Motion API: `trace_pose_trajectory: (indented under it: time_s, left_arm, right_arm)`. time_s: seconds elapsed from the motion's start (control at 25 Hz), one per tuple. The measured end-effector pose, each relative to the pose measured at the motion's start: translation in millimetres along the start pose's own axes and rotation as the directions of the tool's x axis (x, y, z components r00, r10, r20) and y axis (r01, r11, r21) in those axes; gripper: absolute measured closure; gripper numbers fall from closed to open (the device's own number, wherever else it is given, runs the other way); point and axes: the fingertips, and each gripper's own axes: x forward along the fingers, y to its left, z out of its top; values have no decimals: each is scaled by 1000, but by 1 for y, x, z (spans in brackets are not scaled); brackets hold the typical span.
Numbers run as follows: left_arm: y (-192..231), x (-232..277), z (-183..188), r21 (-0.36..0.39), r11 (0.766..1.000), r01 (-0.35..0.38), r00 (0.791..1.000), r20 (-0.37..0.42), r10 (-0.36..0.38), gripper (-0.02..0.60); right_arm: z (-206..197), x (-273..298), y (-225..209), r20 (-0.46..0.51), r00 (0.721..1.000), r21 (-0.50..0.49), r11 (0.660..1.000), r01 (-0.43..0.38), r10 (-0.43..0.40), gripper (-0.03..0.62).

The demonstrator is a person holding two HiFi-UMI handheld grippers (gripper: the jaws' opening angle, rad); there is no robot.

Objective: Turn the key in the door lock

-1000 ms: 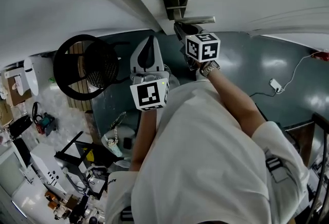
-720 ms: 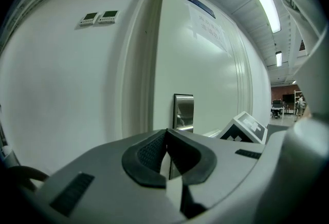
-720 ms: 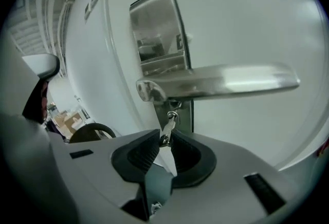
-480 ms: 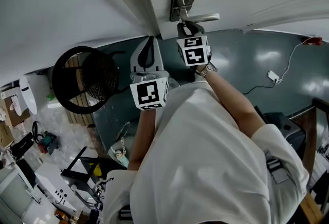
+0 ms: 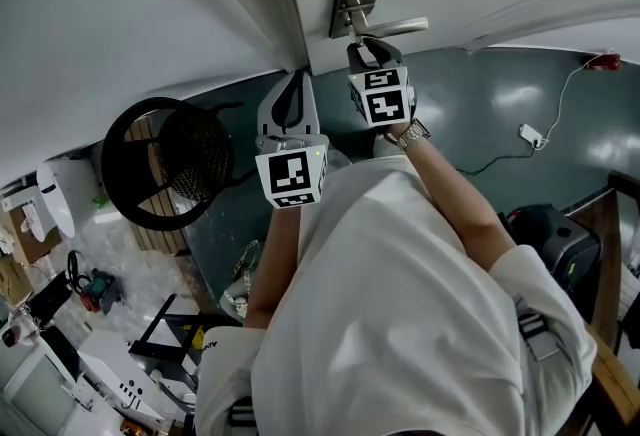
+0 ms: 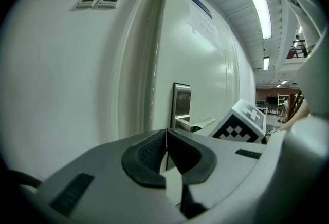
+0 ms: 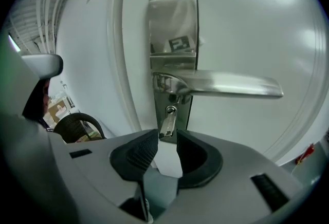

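small silver key (image 7: 167,124) hangs from the keyhole in the brushed steel lock plate (image 7: 173,22), under the steel lever handle (image 7: 231,84), visible only in the right gripper view, at the parted jaw tips of the right gripper (image 7: 165,146); the left gripper view shows the left gripper (image 6: 165,140) pressed together, empty

The person I'm steering through wears a white short-sleeved shirt (image 5: 400,314) and a metal-banded wristwatch (image 5: 410,134) on the right wrist. The left gripper (image 5: 292,76) and right gripper (image 5: 372,48) are both smooth, light grey moulded shells. Each carries a white cube printed with black square markers: the left cube (image 5: 292,178) and the right cube (image 5: 383,96). Black ribbed pads (image 6: 146,153) line the jaws, and dark ridged slots sit in the shells.
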Motion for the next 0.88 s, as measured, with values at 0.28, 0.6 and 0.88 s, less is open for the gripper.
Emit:
trace_pose_trajectory:
  time_s: [0.28, 0.6, 0.88]
  left_arm:
    - [-19, 34, -16, -5, 997, -74, 995, -75, 73, 572]
    - [-66, 90, -49, 85, 977, -194, 968, -145, 205, 571]
    - [-87, 125, -73, 157, 930, -333, 907, -215, 361, 491]
  right_arm:
    - [3, -25, -16, -1, 995, -14, 995, -99, 99, 497]
    - [-7, -57, -48, -34, 963, -108, 957, -270, 268, 497]
    - [-22, -60, -94, -60, 945, -183, 927, -328, 322, 497]
